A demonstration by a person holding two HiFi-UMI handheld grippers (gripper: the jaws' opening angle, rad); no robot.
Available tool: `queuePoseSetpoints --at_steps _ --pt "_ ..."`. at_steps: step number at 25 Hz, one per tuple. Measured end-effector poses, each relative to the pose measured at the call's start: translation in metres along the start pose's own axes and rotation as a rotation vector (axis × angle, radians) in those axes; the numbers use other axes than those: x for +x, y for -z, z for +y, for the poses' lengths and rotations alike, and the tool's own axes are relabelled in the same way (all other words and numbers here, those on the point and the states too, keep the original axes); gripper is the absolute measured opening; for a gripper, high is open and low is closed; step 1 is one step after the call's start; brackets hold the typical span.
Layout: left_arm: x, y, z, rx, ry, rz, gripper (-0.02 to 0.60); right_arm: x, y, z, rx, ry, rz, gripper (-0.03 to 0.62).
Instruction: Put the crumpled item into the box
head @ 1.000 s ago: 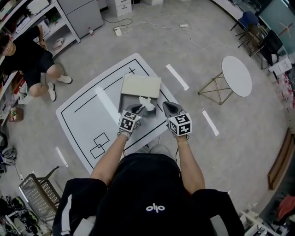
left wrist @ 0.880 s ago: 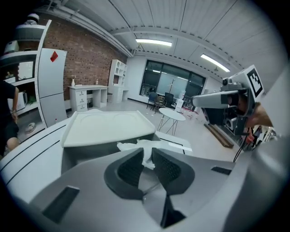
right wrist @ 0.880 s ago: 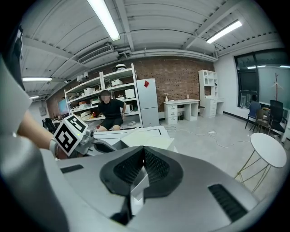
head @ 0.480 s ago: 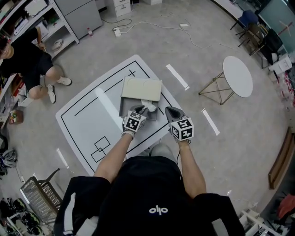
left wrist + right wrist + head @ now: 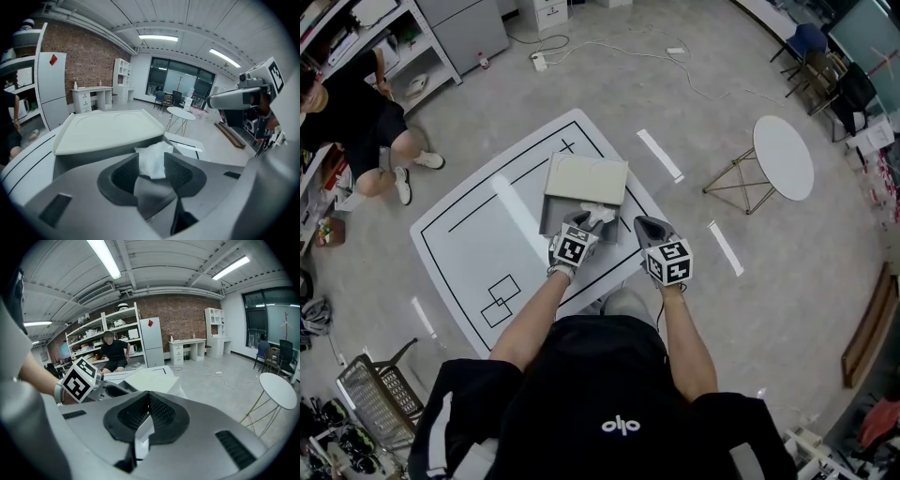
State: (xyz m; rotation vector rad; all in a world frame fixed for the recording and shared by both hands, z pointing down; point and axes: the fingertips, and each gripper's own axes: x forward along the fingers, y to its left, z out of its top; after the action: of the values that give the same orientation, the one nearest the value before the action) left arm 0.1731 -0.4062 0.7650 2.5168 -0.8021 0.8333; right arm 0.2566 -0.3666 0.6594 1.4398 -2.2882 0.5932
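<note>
Head view: high overhead, facing steeply down onto left gripper (image 5: 581,225) and right gripper (image 5: 645,227). Gripper views: each close behind own jaws, facing forward; both share the box (image 5: 108,133) ahead.

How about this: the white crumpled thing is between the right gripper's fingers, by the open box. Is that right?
Not quite: wrong gripper. The white crumpled thing is between the left gripper's fingers, which have just been opening, by the open box. The left gripper view shows it; the right gripper is shut with nothing in it.
</note>
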Motion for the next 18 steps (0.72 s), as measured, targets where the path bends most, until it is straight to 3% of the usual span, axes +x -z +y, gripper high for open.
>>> queuePoseSetpoints --at_steps 2,8,14,18 --pt "-0.002 -0.001 -0.002 0.005 0.002 0.007 0.18 -0.001 0.0 -0.002 -0.001 0.0 -0.002 0.009" --pt "-0.013 -0.006 0.001 0.0 -0.007 -0.021 0.186 -0.003 -0.005 -0.004 -0.002 -0.003 -0.022 0.009" --pt "-0.052 -0.031 0.005 -0.016 -0.04 -0.131 0.182 -0.003 -0.015 0.0 -0.006 -0.02 -0.046 0.009" --pt "-0.091 -0.054 0.009 -0.034 -0.081 -0.24 0.115 -0.004 -0.026 0.009 -0.01 -0.041 -0.071 0.009"
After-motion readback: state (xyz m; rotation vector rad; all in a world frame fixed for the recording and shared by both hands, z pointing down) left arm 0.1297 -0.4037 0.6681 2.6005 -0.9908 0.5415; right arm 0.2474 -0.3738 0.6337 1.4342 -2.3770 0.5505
